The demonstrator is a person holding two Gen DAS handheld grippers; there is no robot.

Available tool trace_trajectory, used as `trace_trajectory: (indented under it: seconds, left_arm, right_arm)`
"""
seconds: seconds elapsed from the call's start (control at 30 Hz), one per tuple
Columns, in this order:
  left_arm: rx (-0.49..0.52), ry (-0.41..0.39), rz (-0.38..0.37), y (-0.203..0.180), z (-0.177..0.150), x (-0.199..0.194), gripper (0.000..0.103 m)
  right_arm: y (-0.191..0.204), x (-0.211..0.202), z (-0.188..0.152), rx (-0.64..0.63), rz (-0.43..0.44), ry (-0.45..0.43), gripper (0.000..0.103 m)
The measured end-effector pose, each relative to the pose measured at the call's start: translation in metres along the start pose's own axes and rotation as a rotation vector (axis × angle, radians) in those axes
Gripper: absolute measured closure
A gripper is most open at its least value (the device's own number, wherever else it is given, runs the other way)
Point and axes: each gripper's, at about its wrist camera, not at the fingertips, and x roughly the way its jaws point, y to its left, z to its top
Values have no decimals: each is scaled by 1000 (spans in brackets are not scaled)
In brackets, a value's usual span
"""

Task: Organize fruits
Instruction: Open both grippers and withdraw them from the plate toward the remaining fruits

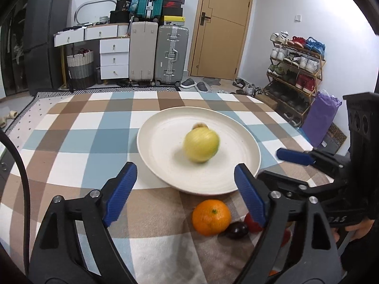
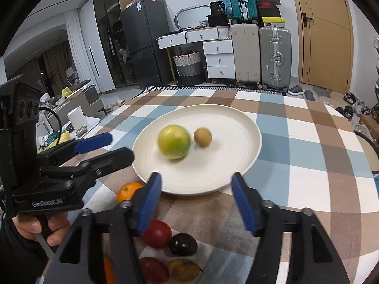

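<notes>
Both tongs are hanging released and gripping nothing: left tongs (image 1: 186,190), right tongs (image 2: 196,201). Yellow-green fruit (image 2: 174,141) is sitting (blurred) on the cream plate (image 2: 239,127) beside a small brown fruit (image 2: 202,137). Orange (image 1: 211,217), dark plum (image 1: 237,230) and red fruit (image 2: 157,233) are lying on the checkered surface (image 1: 71,142) just beside the plate.

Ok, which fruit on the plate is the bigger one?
The yellow-green fruit, blurred, on the plate. The small brown fruit beside it is much smaller.
</notes>
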Motion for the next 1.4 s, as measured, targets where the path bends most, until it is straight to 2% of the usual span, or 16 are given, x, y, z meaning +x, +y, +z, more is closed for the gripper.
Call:
trace_trajectory:
  seconds: [0.03,0.17,0.2,0.23,0.6,0.87,1.07,1.4]
  left_arm:
    - [8,3,8,-1,-2,-2,19]
    - [22,11,35,-1,-9,-9,8]
    - [21,9,42,-1,-11,-12,1]
    - [18,3,47,-1,-12,-15,1]
    - [13,26,25,2,-27,-32,1]
    - [13,38,15,0,-28,-32,1]
    - [8,96,-13,-1,-30,-22,1]
    - [53,102,-24,-11,-32,-22,1]
  right_arm:
    - [-1,-1,-1,3,-4,-2,14]
    - [-3,-4,-2,11,-9,-1,7]
    - [-4,-4,-2,10,-12,-3,2]
    - [-4,-5,-3,9,-15,-6,0]
    - [-10,-17,-16,3,-19,29,0]
    - [-25,-30,-31,60,-5,61,0]
    - [-27,-35,-35,61,2,90,0]
    - [-19,-28,-41,-14,26,173,1]
